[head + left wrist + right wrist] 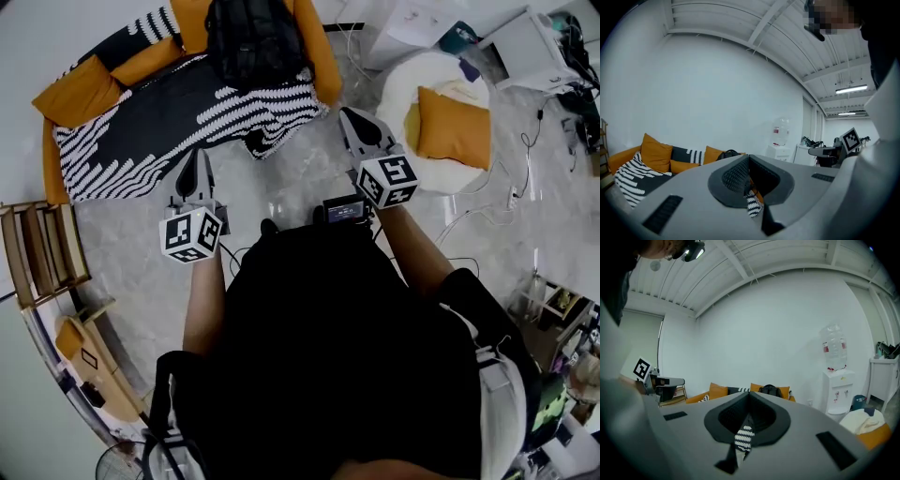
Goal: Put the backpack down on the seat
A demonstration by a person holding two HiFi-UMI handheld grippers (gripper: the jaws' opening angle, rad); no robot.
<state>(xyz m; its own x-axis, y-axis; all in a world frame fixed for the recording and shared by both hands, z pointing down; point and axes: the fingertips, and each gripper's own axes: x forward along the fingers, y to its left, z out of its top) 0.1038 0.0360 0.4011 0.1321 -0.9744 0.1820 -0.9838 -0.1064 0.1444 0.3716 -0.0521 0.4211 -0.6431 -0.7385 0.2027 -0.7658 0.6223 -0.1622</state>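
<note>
Now, left claw (195,159) and right claw (353,117) both clenched, gripping nothing. Ahead of both, well apart: black backpack (253,39) sitting on the orange sofa (317,56).

On orange sofa (321,61), seemingly upright backpack (253,42)

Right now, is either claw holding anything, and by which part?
Nothing is held: left claw and right claw are shut and empty; the backpack sits on the sofa.
</note>
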